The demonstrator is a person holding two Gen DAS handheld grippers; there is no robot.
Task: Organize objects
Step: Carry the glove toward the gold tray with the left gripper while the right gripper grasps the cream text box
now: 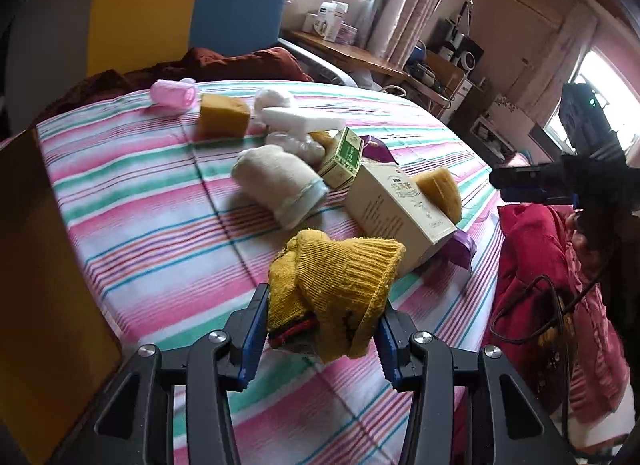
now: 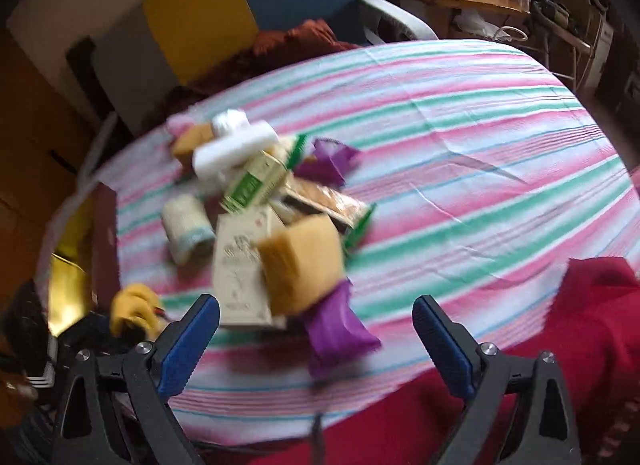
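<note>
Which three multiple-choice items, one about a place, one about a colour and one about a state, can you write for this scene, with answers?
1. Where does the pink roll lie?
A. at the far edge of the bed
B. on the wooden shelf
C. under the big box

2. What colour is the knitted cloth in the left gripper?
A. purple
B. yellow
C. white

3. How is the right gripper?
A. shut on a sponge
B. shut on a box
C. open

Answers: 1 A, it lies by the dark red fabric; 2 B, yellow knit shows between the pads; 3 C, its fingers stand wide apart, holding nothing.
</note>
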